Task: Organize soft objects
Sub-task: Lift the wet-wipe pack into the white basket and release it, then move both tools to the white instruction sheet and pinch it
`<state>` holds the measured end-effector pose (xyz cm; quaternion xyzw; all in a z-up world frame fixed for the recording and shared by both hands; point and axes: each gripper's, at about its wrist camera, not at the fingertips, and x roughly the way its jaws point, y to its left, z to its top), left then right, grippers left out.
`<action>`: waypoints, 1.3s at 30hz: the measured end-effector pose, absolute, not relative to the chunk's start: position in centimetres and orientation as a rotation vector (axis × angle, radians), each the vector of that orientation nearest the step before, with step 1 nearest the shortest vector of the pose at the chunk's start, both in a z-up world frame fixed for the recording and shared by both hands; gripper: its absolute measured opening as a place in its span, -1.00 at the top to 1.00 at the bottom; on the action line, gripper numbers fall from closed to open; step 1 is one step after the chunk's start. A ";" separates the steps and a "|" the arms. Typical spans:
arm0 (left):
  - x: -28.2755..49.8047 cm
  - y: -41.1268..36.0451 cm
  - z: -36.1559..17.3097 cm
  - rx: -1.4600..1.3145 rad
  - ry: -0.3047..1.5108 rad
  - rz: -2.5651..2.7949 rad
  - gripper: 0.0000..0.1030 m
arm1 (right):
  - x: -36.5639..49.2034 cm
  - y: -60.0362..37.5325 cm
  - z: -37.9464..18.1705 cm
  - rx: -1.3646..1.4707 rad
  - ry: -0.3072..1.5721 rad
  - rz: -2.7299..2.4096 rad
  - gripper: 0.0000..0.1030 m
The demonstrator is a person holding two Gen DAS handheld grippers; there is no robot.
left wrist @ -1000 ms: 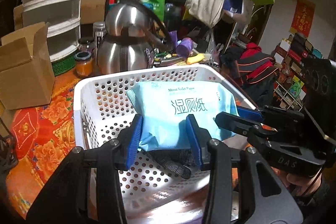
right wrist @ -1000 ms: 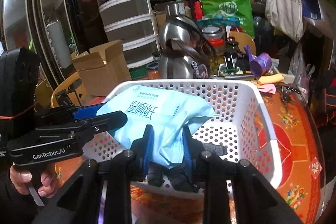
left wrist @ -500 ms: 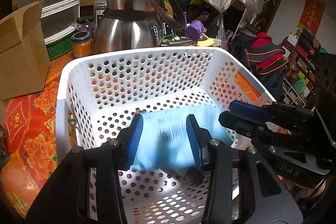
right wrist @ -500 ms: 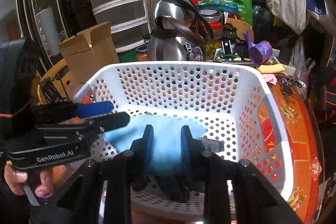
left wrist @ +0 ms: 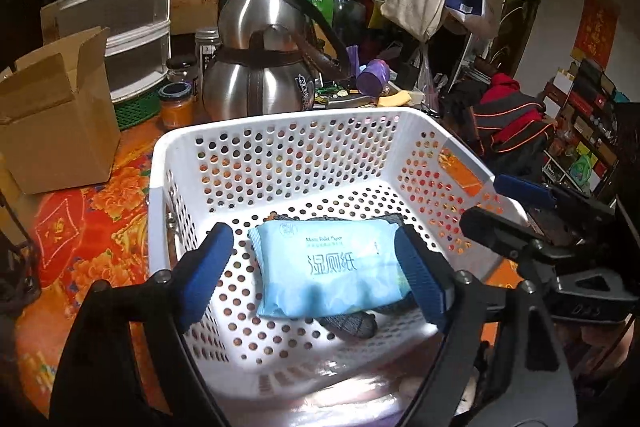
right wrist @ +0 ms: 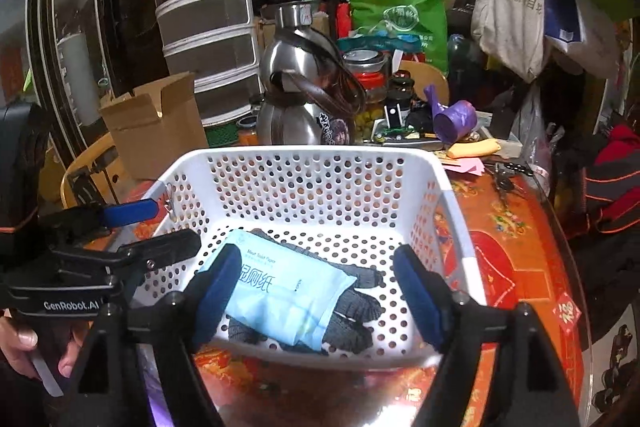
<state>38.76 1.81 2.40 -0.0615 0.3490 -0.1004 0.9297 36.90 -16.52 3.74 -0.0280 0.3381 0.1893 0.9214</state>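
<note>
Lying flat on the floor of the white perforated basket (left wrist: 276, 131), the pale blue wet-wipes pack (left wrist: 328, 273) sits straight ahead of and below both grippers, its long axis running across the basket, roughly in line with the gap between each pair of fingers. The left gripper (left wrist: 316, 271) hangs spread wide around the pack without touching it, holding nothing; the right gripper (right wrist: 316, 291) is likewise wide apart and empty, with the pack nearer its left finger. Neither looks clearly closer than the other. The pack is a soft, crinkly film pouch, puffed and slightly creased, printed with dark lettering. It rests on top of dark grey knitted gloves (right wrist: 356, 307), coarse in weave and limp, whose fingers poke out past the pack's edge. The basket is rigid plastic, standing on a tabletop (right wrist: 516, 267) with a glossy red-and-orange floral cover.
</note>
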 end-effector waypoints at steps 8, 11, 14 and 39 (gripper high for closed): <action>33.7 1.4 4.0 -0.101 0.703 -0.181 -0.63 | 33.1 -17.1 4.9 -0.057 0.683 0.394 -0.55; 31.7 1.7 4.3 -0.109 0.709 -0.174 -0.63 | 31.4 -17.3 5.0 -0.060 0.682 0.402 -0.55; 29.7 2.1 4.2 -0.114 0.723 -0.165 -0.63 | 29.4 -17.8 5.2 -0.044 0.678 0.394 -0.56; 4.3 0.3 -9.6 -0.124 0.781 -0.197 -0.69 | 6.5 -21.2 -7.8 0.072 0.739 0.422 -0.58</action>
